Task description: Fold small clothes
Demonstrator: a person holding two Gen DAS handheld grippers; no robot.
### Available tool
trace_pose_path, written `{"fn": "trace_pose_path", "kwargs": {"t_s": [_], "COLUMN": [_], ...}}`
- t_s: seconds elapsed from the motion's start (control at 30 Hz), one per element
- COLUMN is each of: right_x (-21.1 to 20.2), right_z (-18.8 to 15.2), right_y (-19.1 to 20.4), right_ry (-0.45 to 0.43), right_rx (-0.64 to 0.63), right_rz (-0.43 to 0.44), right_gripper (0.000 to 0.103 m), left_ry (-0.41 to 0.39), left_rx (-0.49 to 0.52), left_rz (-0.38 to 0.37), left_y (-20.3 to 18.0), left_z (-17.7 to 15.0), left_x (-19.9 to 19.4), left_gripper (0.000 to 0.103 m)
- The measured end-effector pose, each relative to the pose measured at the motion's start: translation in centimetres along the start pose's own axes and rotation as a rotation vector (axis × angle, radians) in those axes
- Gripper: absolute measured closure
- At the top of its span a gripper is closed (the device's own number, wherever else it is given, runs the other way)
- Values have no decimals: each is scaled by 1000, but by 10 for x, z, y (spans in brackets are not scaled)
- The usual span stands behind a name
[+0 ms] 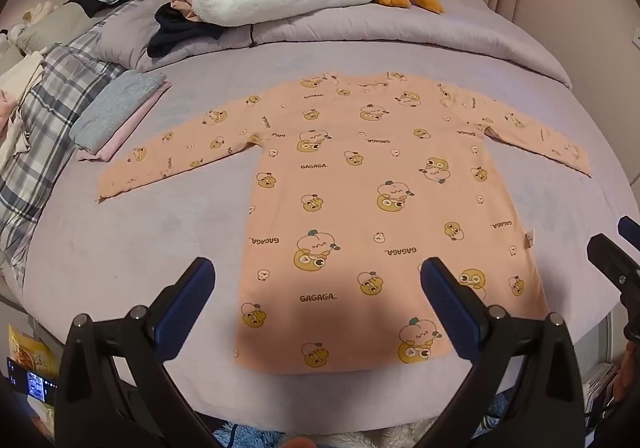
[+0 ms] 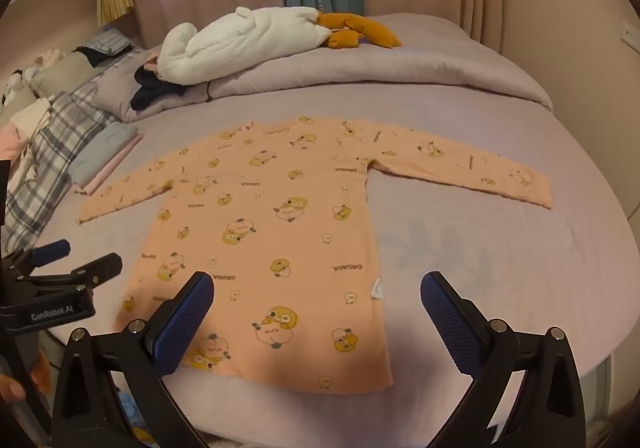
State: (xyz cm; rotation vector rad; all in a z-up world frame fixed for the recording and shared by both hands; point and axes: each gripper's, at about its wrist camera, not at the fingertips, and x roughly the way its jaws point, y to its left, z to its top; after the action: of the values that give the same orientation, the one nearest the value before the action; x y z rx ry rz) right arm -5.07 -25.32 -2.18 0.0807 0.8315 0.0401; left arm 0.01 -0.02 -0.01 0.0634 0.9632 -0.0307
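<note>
left gripper (image 1: 318, 274): jaws wide apart, holding nothing, hovering, pointed forward | right gripper (image 2: 318, 288): jaws wide apart, holding nothing, hovering | the two side by side, close together, not touching

Peach shirt (image 2: 264, 232) flat on bed (image 2: 480, 256)

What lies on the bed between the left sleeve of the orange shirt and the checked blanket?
A folded stack, grey on pink, lies there beside the orange shirt sleeve and against the checked blanket. The left wrist view shows it best.
</note>
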Motion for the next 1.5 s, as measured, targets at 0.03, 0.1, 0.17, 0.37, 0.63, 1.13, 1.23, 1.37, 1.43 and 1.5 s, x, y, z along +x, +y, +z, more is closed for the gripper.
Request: {"fn": "trace_pose_path", "kwargs": {"t_s": [0.03,0.1,0.17,0.37,0.63,1.13,1.23,1.37,1.43,1.5], "right_x": [0,0,0,1,1,4,4,5,5,5], "right_z": [0,0,0,1,2,1,1,0,0,0], "right_y": [0,0,0,-1,0,-1,-1,-1,0,0], "right_ry": [-6,-5,-4,2,6,10,11,12,11,10], "right_rx": [-4,-3,-2,-3,-2,3,4,3,3,2], "right_rz": [-3,-2,-4,2,1,0,2,2,1,1], "right_gripper": [1,1,1,1,1,1,1,1,1,1], "left_ry": [0,3,8,7,5,6,6,10,9,10], "left_rx": [1,3,4,-3,0,2,4,5,7,7], "left_rz": [-1,-9,-17,-29,-32,-41,-43,-45,-43,-44], "left_y": [0,0,0,5,1,-1,-1,-2,-3,-3], "left_z": [0,0,0,3,2,2,1,1,1,1], "left_x": [0,1,3,3,4,5,6,6,6,7], "left_gripper": [0,0,0,0,0,0,0,0,0,0]}}
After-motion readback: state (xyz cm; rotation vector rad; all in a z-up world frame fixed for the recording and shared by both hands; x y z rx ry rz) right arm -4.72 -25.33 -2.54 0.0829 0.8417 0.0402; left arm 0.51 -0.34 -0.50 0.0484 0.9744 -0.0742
